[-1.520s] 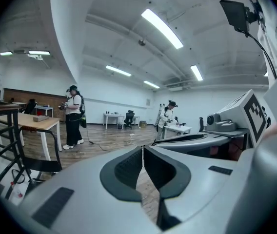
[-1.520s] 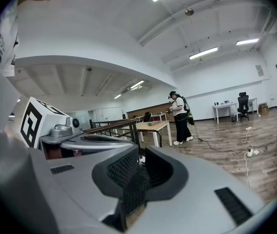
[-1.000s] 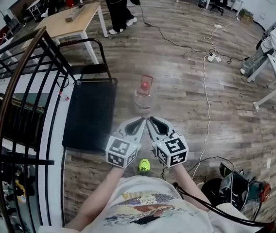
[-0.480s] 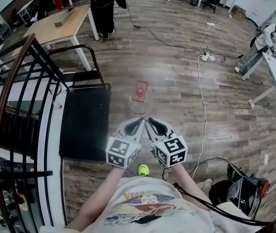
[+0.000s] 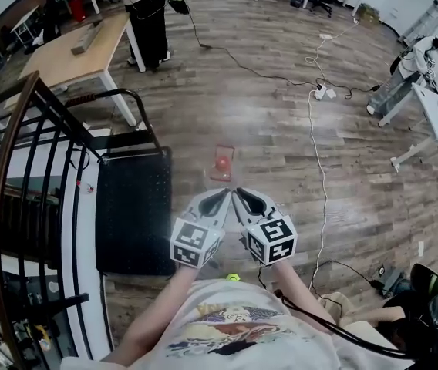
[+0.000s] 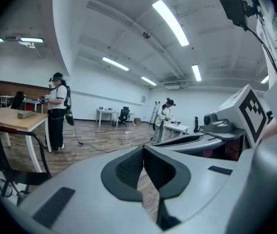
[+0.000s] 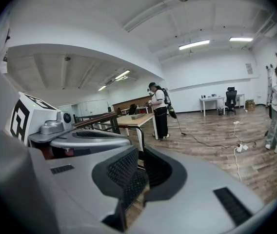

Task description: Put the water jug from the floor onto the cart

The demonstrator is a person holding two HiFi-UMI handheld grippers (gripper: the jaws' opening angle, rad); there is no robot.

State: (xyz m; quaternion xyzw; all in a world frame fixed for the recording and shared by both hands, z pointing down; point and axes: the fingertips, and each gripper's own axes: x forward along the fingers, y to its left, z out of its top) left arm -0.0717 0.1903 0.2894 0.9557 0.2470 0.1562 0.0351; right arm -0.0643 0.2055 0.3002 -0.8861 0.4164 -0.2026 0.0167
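While the person walks forward, the whole scene has slid down the head view over the last second. The wooden floor (image 5: 281, 106) fills most of the frame. The dark railing (image 5: 18, 153) runs down the left edge.

Next in size is the cart (image 5: 134, 206), a flat black platform at centre left with its hoop handle at the upper end. It has drifted a little lower and to the left, and it is bare, so the task has not really started.

Both claws are held side by side at lower centre, just above the person's shirt. The left gripper (image 5: 220, 196) has its jaws pressed together with nothing between them, and its own view shows only a sliver of floor past the pads. The right gripper (image 5: 240, 196) is also closed and empty. Neither has opened during the approach.

The water jug (image 5: 221, 165) stands upright on the floor at mid-frame, clear-bodied with a red cap. It is just right of the cart's upper right corner and just beyond the jaw tips, not touching them. It now sits lower in the frame and nearer the tips than a second ago, so the gap is closing.

The small green ball (image 5: 233, 277) has almost slipped under the shirt, which confirms the step forward.

My judgement is that this is the approach. The jaws must open before they can flank the jug.
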